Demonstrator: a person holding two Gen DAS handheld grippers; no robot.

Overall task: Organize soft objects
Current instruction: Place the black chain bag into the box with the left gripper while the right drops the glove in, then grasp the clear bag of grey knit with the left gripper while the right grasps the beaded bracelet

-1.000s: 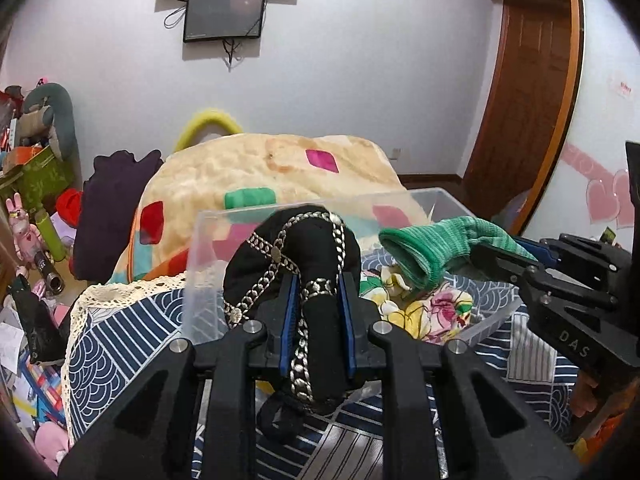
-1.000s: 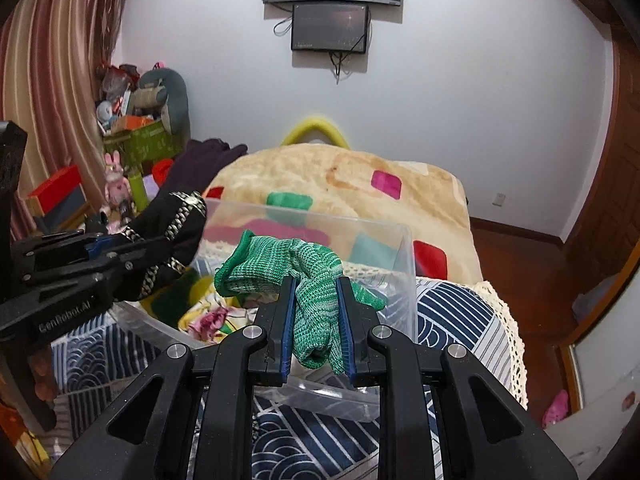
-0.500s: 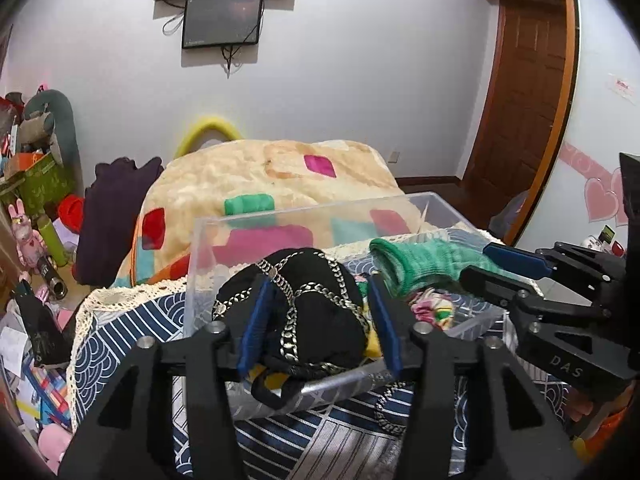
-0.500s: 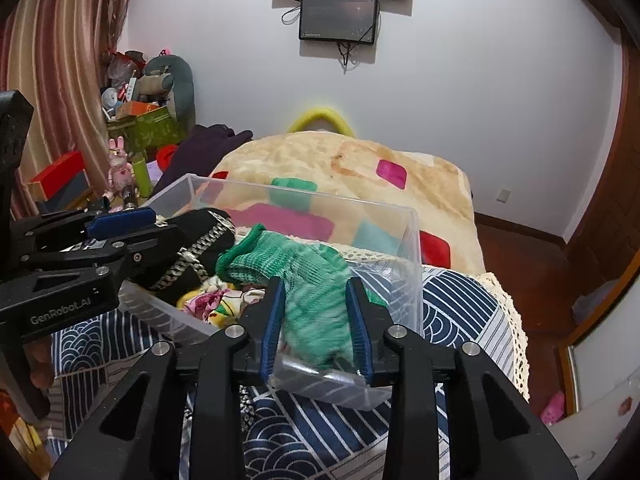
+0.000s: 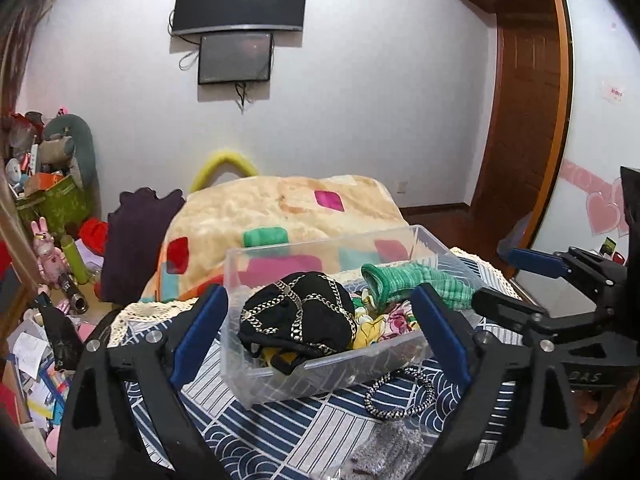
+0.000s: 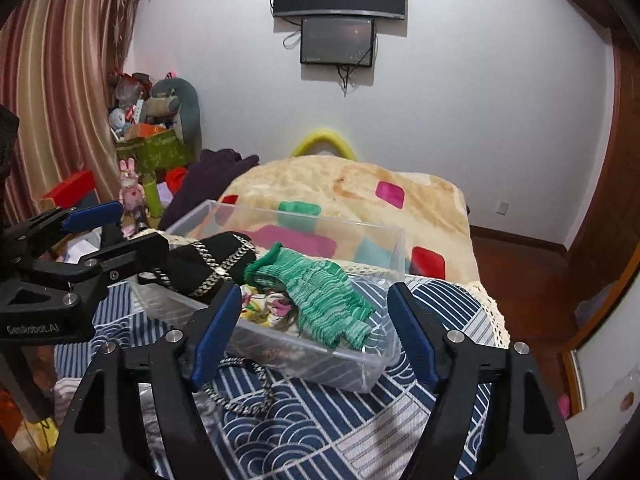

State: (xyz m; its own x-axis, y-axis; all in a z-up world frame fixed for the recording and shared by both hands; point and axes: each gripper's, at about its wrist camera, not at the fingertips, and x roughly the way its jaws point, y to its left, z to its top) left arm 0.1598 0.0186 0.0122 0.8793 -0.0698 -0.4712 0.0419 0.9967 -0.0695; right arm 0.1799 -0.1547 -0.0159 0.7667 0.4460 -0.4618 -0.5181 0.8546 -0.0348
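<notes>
A clear plastic box [image 5: 332, 376] [image 6: 344, 364] stands on a blue patterned cloth. In it lie a black cloth with chain print [image 5: 298, 316] [image 6: 212, 264], a green knit glove [image 5: 416, 280] [image 6: 320, 296] and a floral cloth [image 5: 384, 320]. My left gripper [image 5: 318, 332] is open wide and empty, its fingers either side of the box's near end. My right gripper [image 6: 314, 326] is open wide and empty, just before the glove. Each gripper shows at the edge of the other's view.
A speckled cord loop [image 5: 400, 396] [image 6: 240, 392] and a grey knit piece [image 5: 390, 452] lie on the cloth [image 6: 320, 432] in front of the box. A blanket-covered bed [image 5: 280, 208] lies behind. Clutter and toys [image 5: 48, 216] fill the left side. A door [image 5: 524, 120] stands at the right.
Both grippers opened and let go: the black cloth and the green glove dropped into the box. Both grippers then drew back a little and opened wider.
</notes>
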